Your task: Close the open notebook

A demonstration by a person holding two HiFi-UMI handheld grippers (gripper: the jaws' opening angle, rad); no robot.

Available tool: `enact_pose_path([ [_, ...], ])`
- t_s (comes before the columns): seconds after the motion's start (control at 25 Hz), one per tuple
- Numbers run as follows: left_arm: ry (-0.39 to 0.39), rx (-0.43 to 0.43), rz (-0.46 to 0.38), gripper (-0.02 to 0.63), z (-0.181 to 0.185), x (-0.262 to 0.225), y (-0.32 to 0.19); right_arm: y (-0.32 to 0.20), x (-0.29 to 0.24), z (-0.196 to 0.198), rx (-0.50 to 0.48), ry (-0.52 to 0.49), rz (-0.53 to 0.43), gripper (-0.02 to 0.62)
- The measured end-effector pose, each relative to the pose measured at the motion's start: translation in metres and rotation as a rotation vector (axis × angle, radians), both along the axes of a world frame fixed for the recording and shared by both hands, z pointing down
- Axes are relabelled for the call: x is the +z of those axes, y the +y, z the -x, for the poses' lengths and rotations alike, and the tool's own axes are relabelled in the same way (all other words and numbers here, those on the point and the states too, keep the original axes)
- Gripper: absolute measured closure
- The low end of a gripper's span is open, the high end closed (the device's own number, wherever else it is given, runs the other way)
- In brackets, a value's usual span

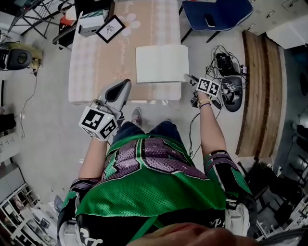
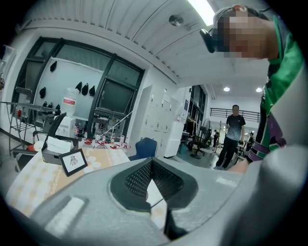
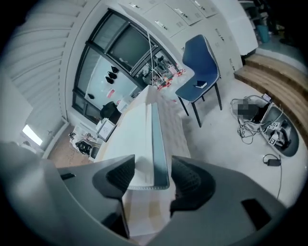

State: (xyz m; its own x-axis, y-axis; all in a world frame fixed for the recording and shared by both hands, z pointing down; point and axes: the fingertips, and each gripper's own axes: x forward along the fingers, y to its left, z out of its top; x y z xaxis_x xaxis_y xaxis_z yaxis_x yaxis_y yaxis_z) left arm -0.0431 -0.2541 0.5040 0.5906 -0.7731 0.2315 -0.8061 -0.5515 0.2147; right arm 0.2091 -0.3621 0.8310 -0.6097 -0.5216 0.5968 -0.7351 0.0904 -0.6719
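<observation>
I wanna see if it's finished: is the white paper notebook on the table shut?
No, the white paper notebook lies open, both pages spread side by side on the cloth-covered table.

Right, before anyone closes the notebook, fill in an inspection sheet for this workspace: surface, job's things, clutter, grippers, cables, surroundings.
Surface: table under a pale checked cloth.
Job's things: notebook lies open, flat, near the table's front right edge.
Clutter: frame and tissue box at the far left corner, apart from the notebook.
Grippers: left gripper shut, nothing in it, near the table's front edge; right gripper open at the notebook's front right corner, pads not pressing.
Cables: cables tangled on the floor right of the table; nothing seen on the table.
Surroundings: blue chair beyond the table; wooden step at right.
</observation>
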Motion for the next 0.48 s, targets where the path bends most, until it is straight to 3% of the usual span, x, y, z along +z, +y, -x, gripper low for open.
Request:
enact_pose_path([
  [0.32, -0.002, 0.001, 0.005, 0.593, 0.003, 0.003, 0.0, 0.002, 0.001, 0.004, 0.01, -0.055, 0.011, 0.373],
  [0.48, 0.001, 0.006, -0.003, 0.593, 0.003, -0.001, 0.002, 0.003, -0.011, -0.003, 0.021, -0.053, -0.026, 0.435],
])
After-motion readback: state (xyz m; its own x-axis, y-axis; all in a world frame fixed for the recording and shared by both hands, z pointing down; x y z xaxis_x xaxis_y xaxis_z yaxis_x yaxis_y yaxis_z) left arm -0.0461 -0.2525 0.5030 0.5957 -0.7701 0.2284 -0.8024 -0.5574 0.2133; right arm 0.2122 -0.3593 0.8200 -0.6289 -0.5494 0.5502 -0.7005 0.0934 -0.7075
